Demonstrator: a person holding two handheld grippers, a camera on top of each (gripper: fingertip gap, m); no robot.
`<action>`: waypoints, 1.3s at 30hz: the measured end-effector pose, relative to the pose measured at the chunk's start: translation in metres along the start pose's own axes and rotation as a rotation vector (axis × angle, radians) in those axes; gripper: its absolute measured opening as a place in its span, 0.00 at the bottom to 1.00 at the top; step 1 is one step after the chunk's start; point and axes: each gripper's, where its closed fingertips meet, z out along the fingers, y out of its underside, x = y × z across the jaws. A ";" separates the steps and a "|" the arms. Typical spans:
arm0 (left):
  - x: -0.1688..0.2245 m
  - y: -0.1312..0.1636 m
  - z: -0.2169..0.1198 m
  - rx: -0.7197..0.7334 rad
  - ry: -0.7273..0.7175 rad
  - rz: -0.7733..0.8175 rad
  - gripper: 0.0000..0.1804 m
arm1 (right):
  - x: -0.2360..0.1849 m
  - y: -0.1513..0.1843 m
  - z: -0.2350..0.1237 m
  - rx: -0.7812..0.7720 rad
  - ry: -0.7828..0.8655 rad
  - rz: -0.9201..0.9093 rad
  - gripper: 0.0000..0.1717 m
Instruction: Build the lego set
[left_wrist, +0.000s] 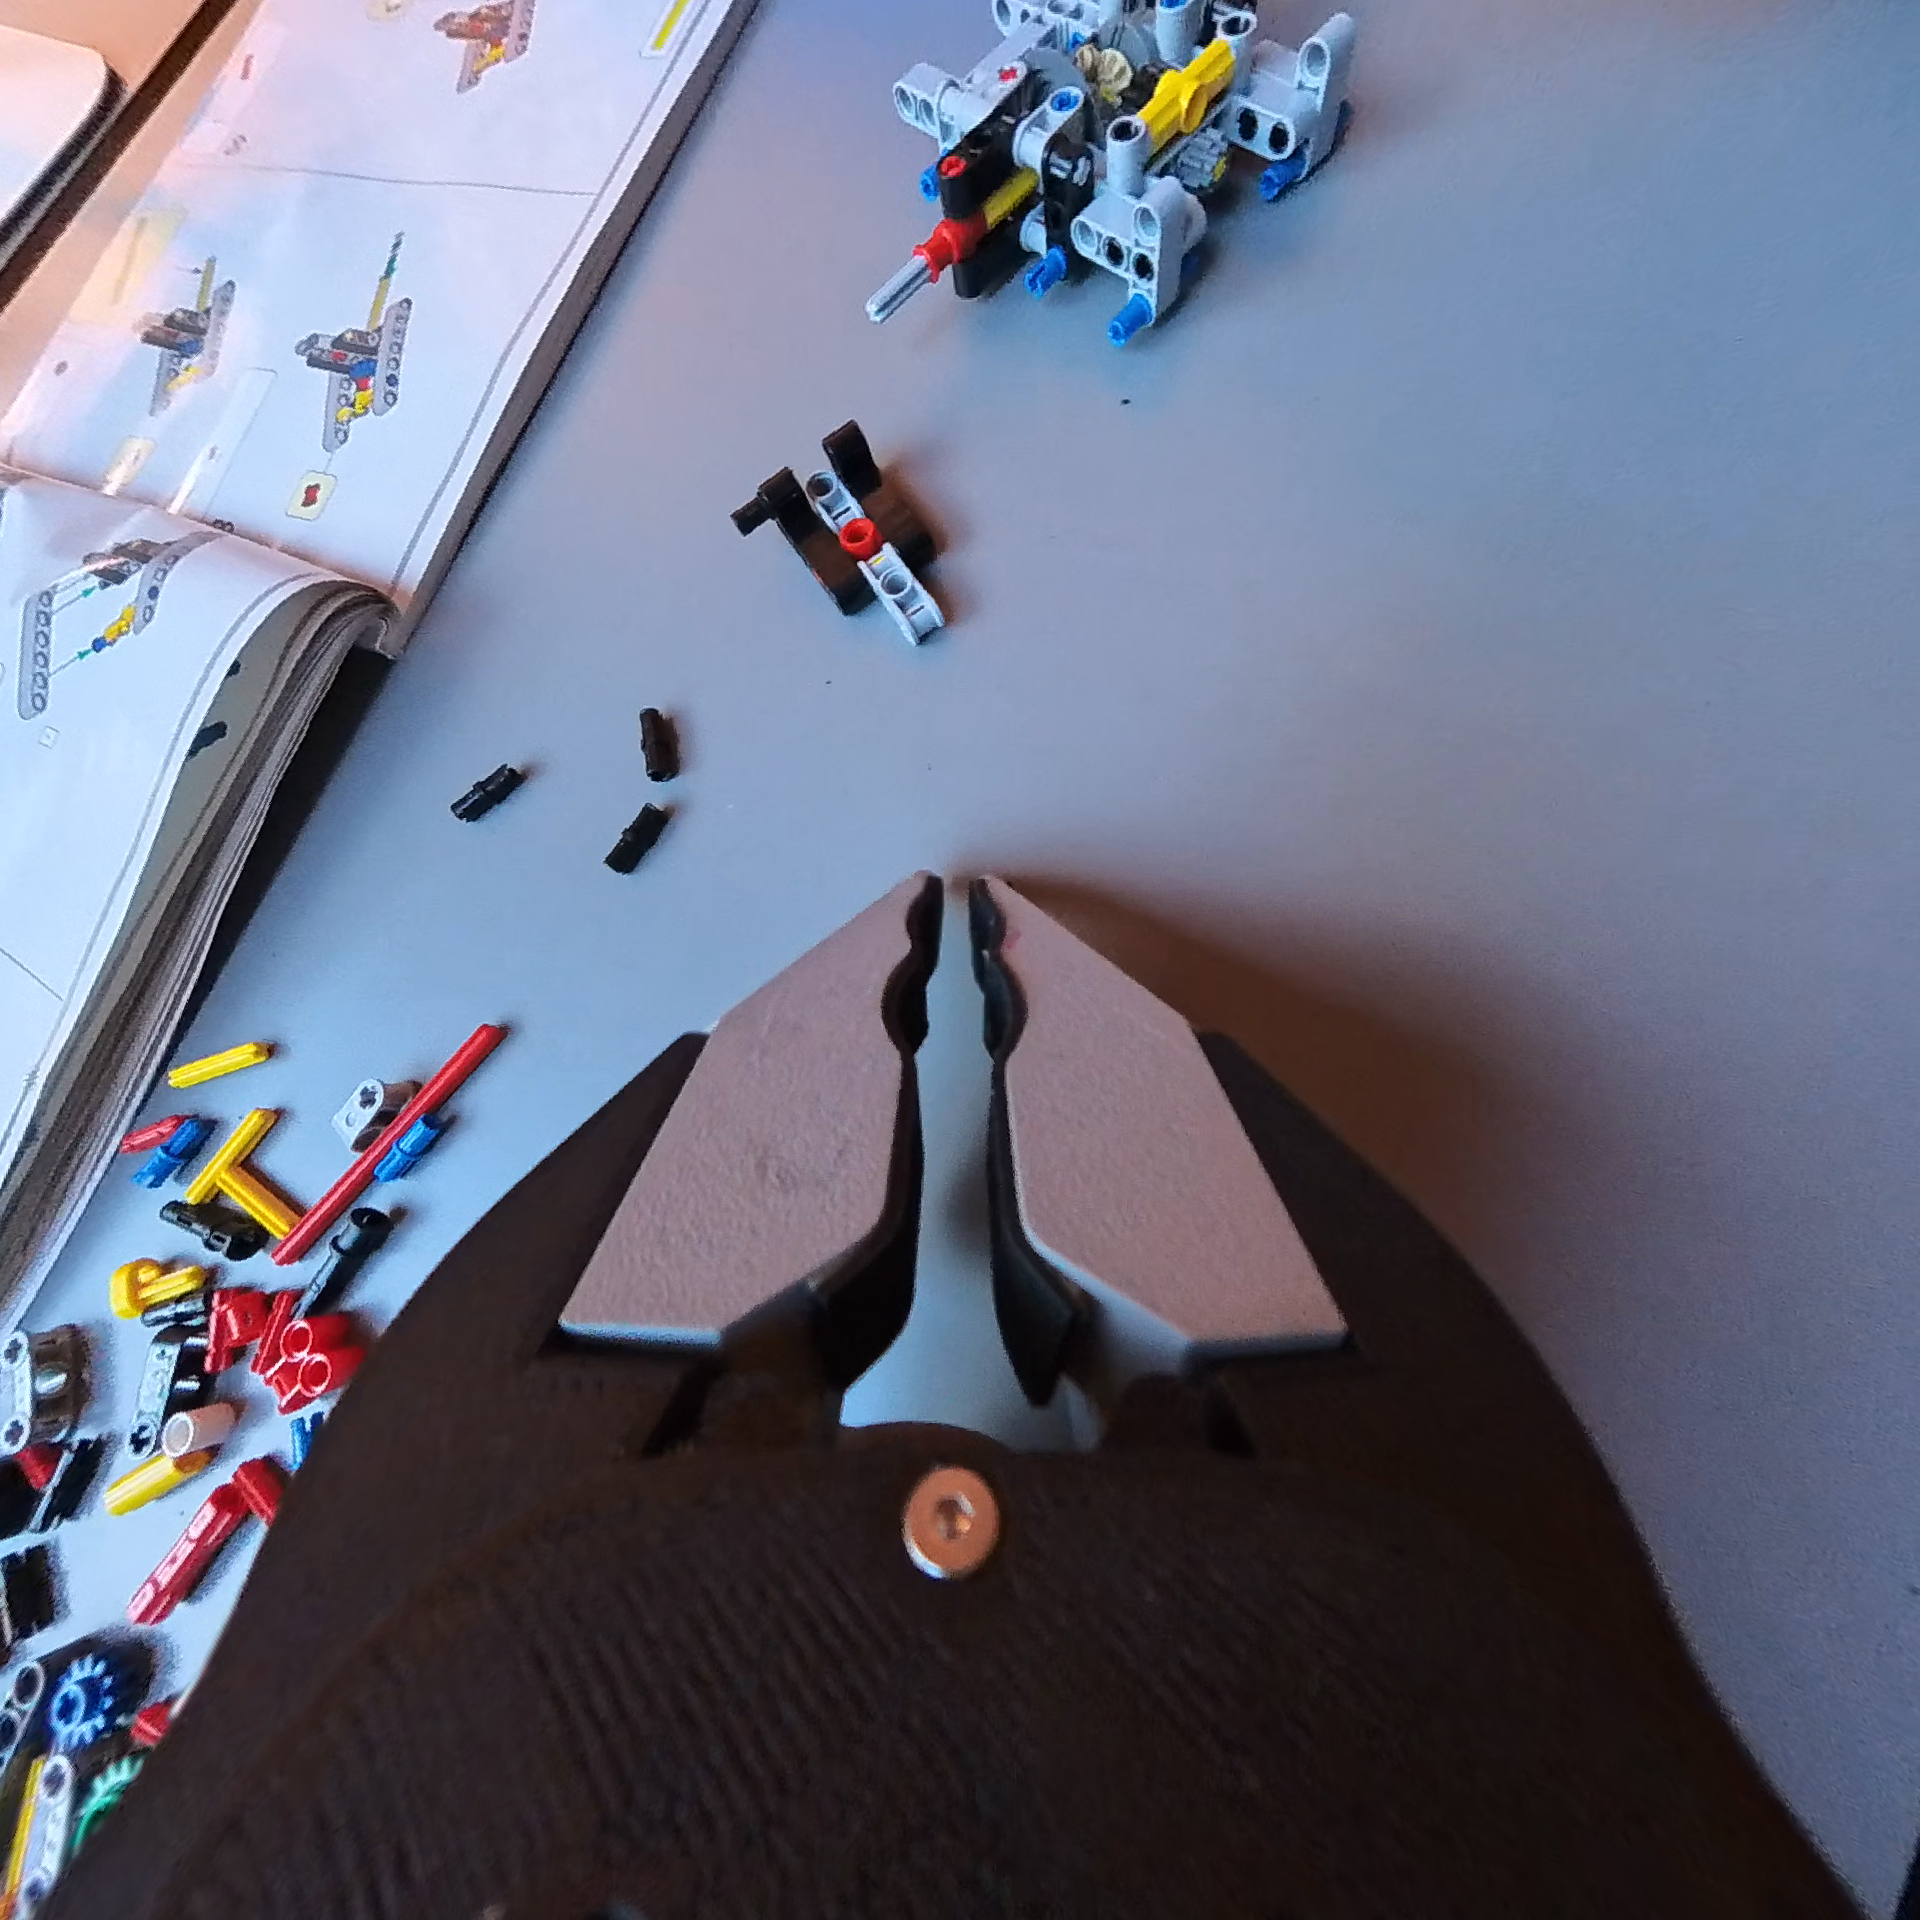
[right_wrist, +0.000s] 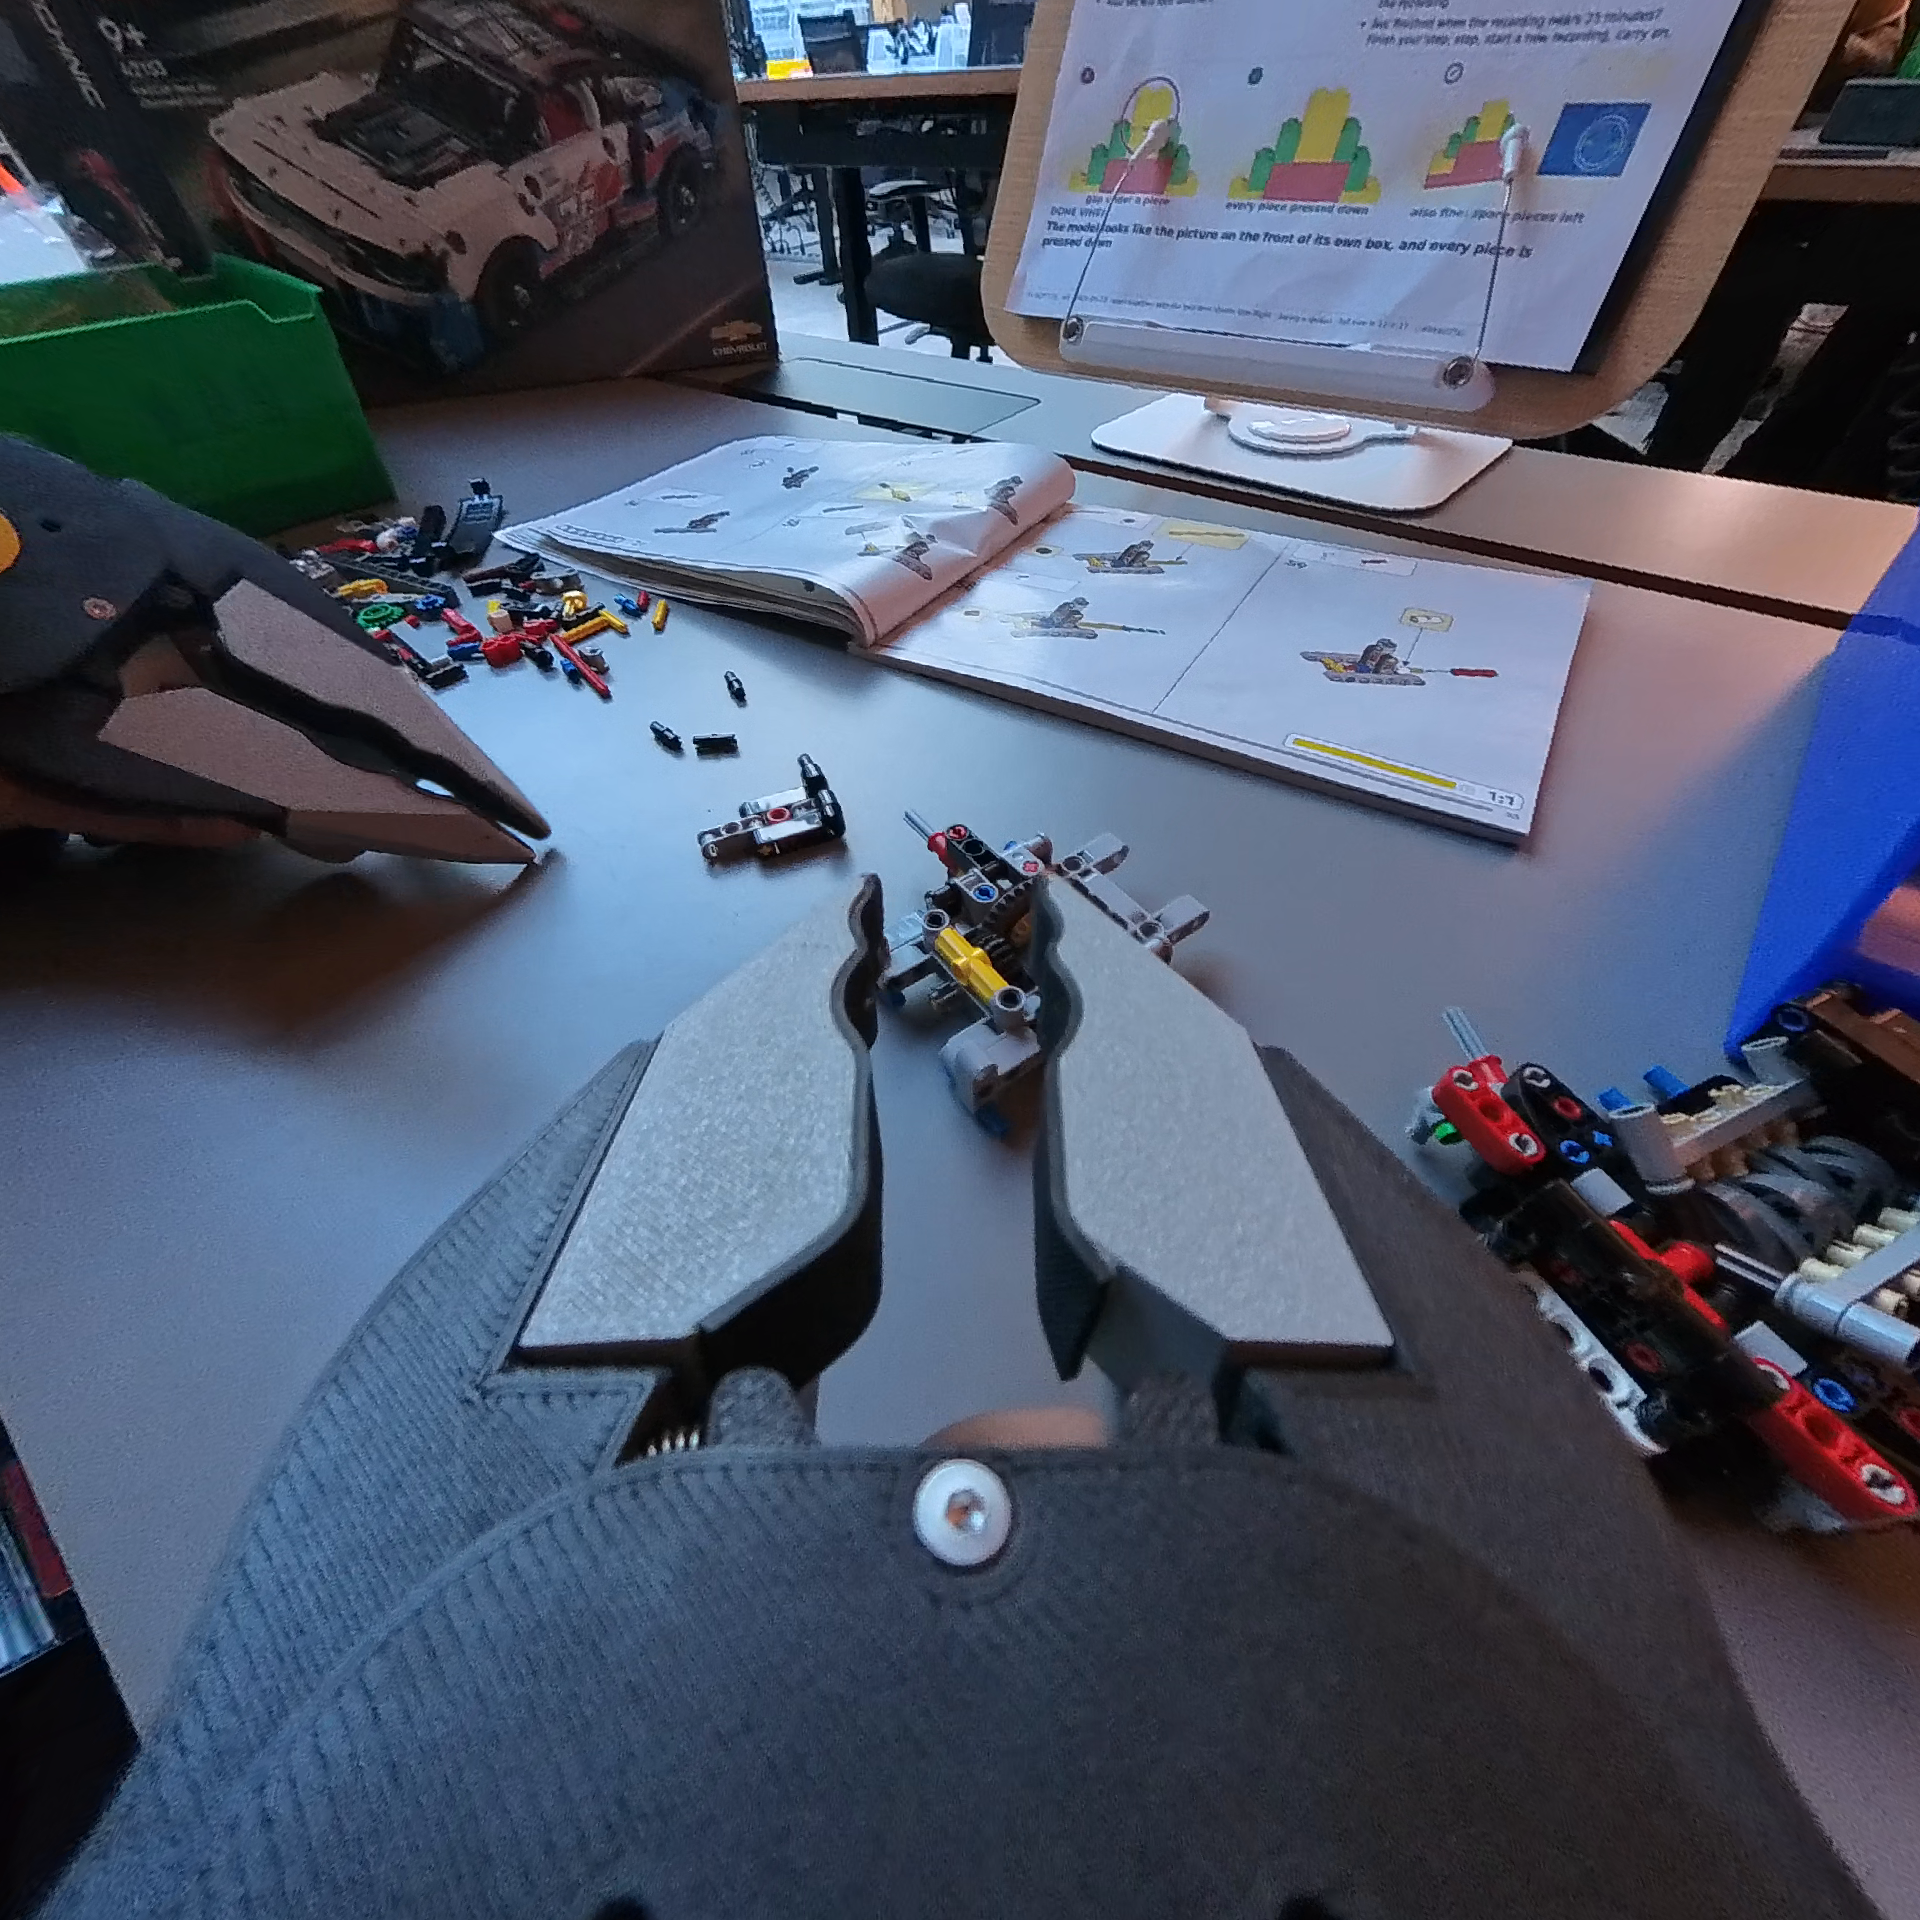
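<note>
We are bracing the grey gear assembly (right_wrist: 977, 966) between the right gripper (right_wrist: 951, 914) fingers at frame centre, left gripper (left_wrist: 956, 883) fingers together, holding nothing.

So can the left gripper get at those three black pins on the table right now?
Probably yes. The left gripper is empty, and the three black pins lie on bare table just ahead and left of its fingers, nothing between.

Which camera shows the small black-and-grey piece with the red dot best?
The left wrist view: the small black-and-grey piece lies unobstructed ahead, its red dot clear. The right wrist view shows it smaller, side-on, beyond the fingers.
</note>
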 end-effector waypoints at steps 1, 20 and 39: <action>0.001 0.000 0.000 0.000 0.002 0.005 0.01 | 0.000 0.000 0.000 0.003 0.001 -0.003 0.14; 0.009 -0.001 -0.001 0.011 0.093 -0.017 0.01 | -0.007 -0.005 0.007 0.025 -0.041 -0.013 0.14; 0.008 -0.001 -0.001 0.011 0.088 -0.018 0.01 | -0.009 -0.007 0.005 0.042 -0.045 -0.024 0.14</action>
